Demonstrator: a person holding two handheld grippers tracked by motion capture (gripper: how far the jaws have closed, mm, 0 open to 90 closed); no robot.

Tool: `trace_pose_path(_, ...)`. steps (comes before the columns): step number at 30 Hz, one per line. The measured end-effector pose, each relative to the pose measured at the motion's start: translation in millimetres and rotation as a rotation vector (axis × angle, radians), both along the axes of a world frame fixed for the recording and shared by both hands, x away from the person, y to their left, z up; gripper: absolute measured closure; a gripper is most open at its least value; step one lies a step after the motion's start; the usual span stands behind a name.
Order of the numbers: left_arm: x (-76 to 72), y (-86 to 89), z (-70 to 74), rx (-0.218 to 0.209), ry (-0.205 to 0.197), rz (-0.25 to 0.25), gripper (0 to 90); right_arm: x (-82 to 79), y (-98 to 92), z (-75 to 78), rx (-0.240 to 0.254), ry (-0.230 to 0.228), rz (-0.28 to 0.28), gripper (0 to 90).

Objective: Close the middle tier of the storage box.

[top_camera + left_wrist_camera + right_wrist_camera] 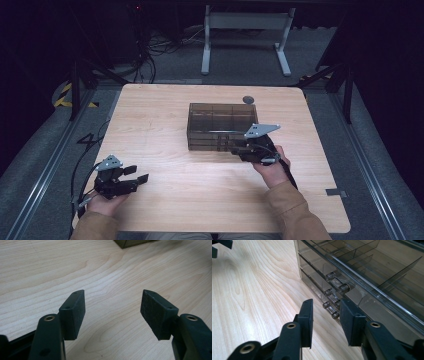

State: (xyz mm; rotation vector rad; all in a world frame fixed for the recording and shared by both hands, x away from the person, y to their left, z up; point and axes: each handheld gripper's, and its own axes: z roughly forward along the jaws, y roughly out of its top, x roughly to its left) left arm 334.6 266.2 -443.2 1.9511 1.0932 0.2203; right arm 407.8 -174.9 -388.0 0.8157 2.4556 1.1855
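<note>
A smoky see-through drawer box [221, 125] stands in the middle of the wooden table [200, 200]. My right gripper [236, 149] is at the box's front right corner, held by a hand in a tan sleeve. In the right gripper view its jaws [326, 315] stand apart with nothing pressed between the pads. The small clear drawer knobs [331, 311] of the box [362, 272] lie just beyond the fingertips. My left gripper [138, 174] rests at the near left of the table, open. Only bare wood lies between its pads [112, 307], and a corner of the box [130, 243] is far ahead.
A small dark round object [247, 99] lies at the table's far edge behind the box. Past the table stand a white frame [245, 30] and floor cables [150, 50]. Black cables trail from both grippers off the near edge.
</note>
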Motion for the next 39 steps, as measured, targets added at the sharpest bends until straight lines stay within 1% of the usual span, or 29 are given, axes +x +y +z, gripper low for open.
trace_pose_path(2, 1.1, -1.6, -0.1, -0.002, -0.001, -0.002, 37.5, -1.3, -3.0, 2.5, 0.002, -0.001, 0.002, 60.6)
trace_pose_path(6, 4.1, -3.9, 0.8, -0.003, -0.001, -0.013, 37.5, -2.7, -11.0, 6.5, 0.008, 0.011, 0.014, 51.2)
trace_pose_path(8, 6.0, -6.3, 0.8, -0.002, -0.004, -0.020, 37.5, -3.9, -16.7, 8.3, 0.008, 0.018, 0.006, 47.3)
trace_pose_path(11, 7.8, -8.6, 1.3, -0.006, -0.004, -0.028, 37.5, -5.8, -24.1, 10.1, 0.007, 0.022, -0.009, 45.2)
trace_pose_path(14, 10.2, -10.2, 1.8, -0.012, -0.003, -0.034, 37.4, -8.4, -32.3, 12.8, -0.007, 0.028, -0.024, 45.6)
trace_pose_path(16, 11.7, -11.6, 2.2, -0.009, -0.006, -0.037, 37.5, -10.2, -38.4, 14.2, -0.005, 0.042, -0.028, 45.2)
trace_pose_path(22, 14.7, -14.1, 2.6, -0.009, -0.007, -0.045, 37.5, -16.1, -52.1, 16.4, -0.026, 0.044, -0.066, 38.6)
trace_pose_path(24, 15.1, -14.2, 2.8, -0.009, -0.007, -0.047, 37.5, -18.5, -57.1, 17.4, -0.025, 0.041, -0.079, 34.3)
trace_pose_path(25, 15.2, -14.6, 2.7, -0.011, -0.007, -0.045, 37.5, -19.7, -59.4, 17.7, -0.034, 0.039, -0.087, 29.6)
trace_pose_path(27, 15.5, -15.0, 2.7, -0.010, -0.006, -0.046, 37.5, -22.4, -63.6, 17.3, -0.069, 0.037, -0.102, 19.4)
trace_pose_path(29, 15.5, -15.4, 2.8, -0.010, -0.006, -0.047, 37.5, -23.0, -68.2, 17.6, -0.070, 0.044, -0.127, 15.3)
trace_pose_path(31, 15.6, -15.3, 2.8, -0.009, -0.007, -0.047, 37.5, -23.6, -72.8, 18.3, -0.064, 0.047, -0.138, 15.3)
trace_pose_path(34, 15.9, -14.7, 2.6, -0.010, -0.007, -0.045, 37.5, -25.4, -79.8, 18.3, -0.054, 0.046, -0.135, 14.9)
trace_pose_path(37, 16.0, -14.7, 2.5, -0.008, -0.006, -0.045, 37.4, -27.0, -88.1, 16.9, -0.051, 0.050, -0.150, 14.5)
trace_pose_path(39, 16.0, -14.7, 2.4, -0.008, -0.006, -0.046, 37.4, -27.7, -93.9, 15.9, -0.051, 0.053, -0.152, 12.8)
